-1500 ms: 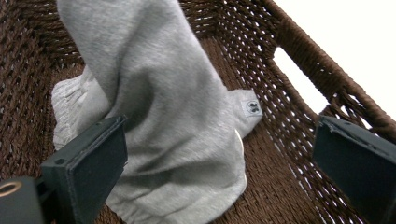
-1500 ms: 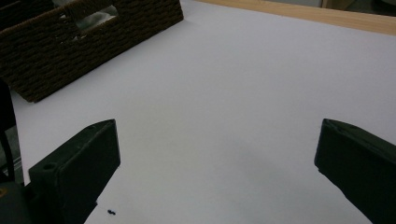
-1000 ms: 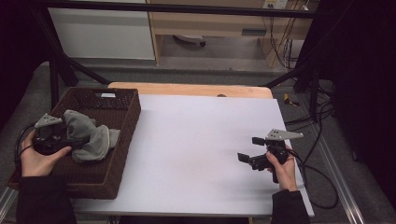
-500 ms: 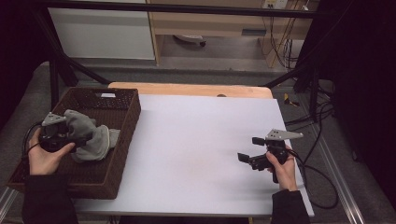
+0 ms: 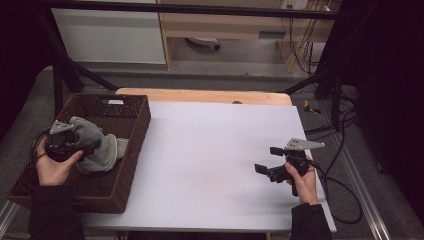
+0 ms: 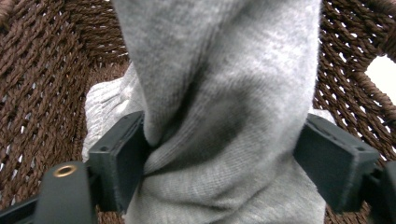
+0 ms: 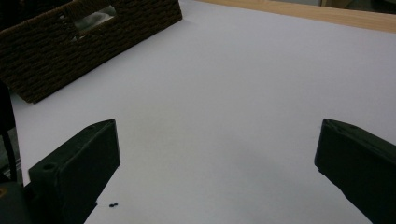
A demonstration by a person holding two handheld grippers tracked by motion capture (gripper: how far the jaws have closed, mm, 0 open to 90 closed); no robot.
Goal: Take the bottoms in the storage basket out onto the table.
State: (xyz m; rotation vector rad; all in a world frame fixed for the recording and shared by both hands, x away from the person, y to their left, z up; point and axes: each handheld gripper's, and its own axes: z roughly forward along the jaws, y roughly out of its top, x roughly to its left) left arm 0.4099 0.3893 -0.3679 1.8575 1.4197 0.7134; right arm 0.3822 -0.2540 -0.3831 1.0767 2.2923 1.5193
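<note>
Closing my left gripper [image 6: 219,163] on the soft grey knitted cloth [image 5: 97,145], which lies bunched inside the dark brown woven wicker basket [image 5: 131,167] at the left of the white tabletop [image 5: 215,150]. The jaws have just been narrowing, with a thick fold between them and apparently touching both pads, though firmness is unclear. My right gripper [image 5: 267,160] hovers wide open and empty. Risk: a shallow bite on loose knit may slip or snag the weave on lifting.

A white table top [image 5: 210,150] with a wooden far edge [image 5: 200,95]; cables [image 5: 345,130] trail right.
</note>
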